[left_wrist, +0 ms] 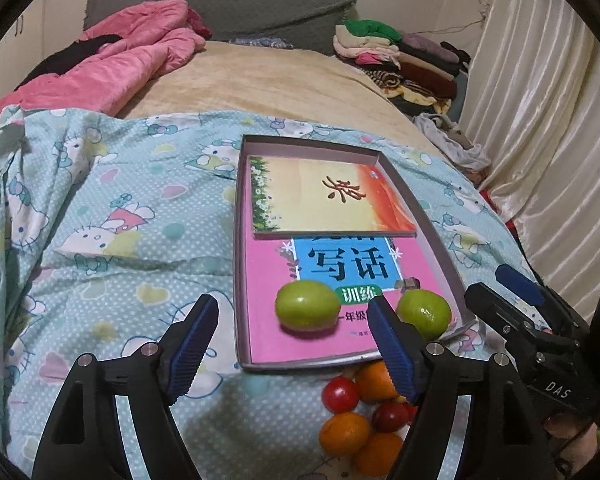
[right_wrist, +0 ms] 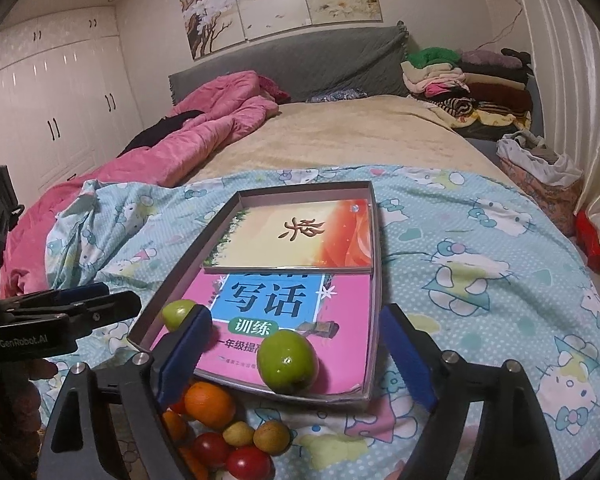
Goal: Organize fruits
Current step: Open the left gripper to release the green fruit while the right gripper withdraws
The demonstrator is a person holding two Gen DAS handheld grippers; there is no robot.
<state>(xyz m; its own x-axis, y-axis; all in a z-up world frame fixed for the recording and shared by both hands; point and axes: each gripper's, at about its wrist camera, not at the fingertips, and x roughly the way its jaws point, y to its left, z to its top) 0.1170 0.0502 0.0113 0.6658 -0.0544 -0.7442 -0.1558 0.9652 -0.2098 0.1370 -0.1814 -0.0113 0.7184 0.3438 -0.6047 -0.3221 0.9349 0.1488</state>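
On the bed (right_wrist: 340, 136), both claws, left claw (left_wrist: 292, 344) and right claw (right_wrist: 296, 360), gaped empty over the tray (right_wrist: 374, 280), where two smooth, firm green fruits (right_wrist: 287, 361) looked roll-prone, best pinched across their middles.

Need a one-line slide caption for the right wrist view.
Open right hand-held gripper above a green fruit in the shallow box.

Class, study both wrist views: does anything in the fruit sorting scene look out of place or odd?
Yes. The shallow box meant for fruit already holds two books, so the two green fruits sit loose on the pink cover. The near right corner of the box looks torn and splayed.
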